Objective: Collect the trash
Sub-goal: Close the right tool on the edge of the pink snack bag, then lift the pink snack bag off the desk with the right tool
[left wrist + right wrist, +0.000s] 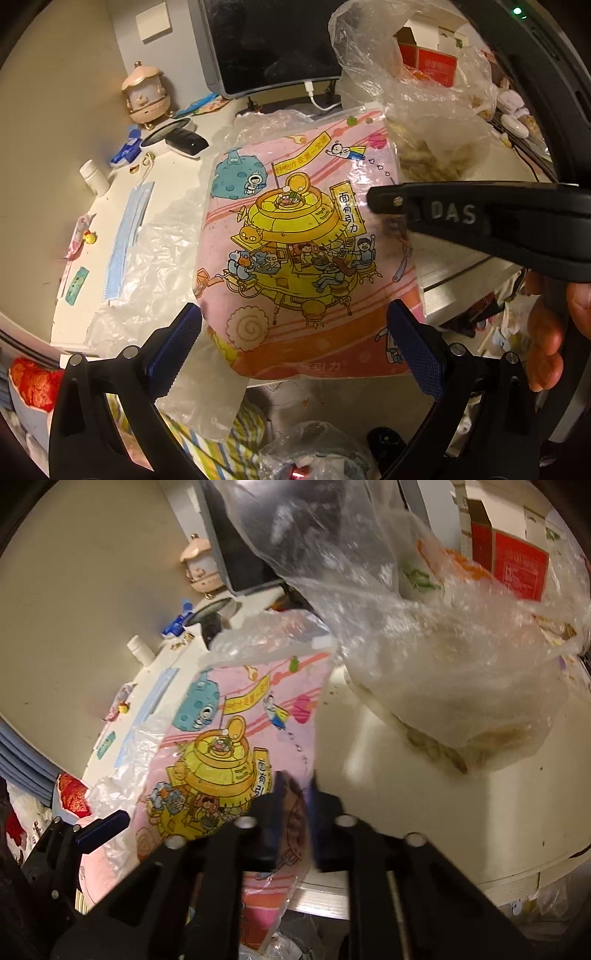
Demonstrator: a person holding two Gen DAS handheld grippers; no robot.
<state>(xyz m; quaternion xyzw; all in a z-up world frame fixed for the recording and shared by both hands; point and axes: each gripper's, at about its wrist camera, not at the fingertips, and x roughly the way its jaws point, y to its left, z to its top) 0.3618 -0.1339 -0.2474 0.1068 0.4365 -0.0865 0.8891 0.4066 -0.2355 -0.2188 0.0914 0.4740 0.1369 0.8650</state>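
Crinkling pink wrapper [295, 236] (cartoon-printed)

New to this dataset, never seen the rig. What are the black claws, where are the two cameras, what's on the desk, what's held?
No robot: a person holds two hand grippers, each carrying a fisheye camera looking along its fingers. In the left wrist view the left gripper is open around the pink cartoon wrapper. In the right wrist view the right gripper pinches that wrapper's edge. On the white desk: a clear trash bag, a blue face mask, a white bottle and a monitor.
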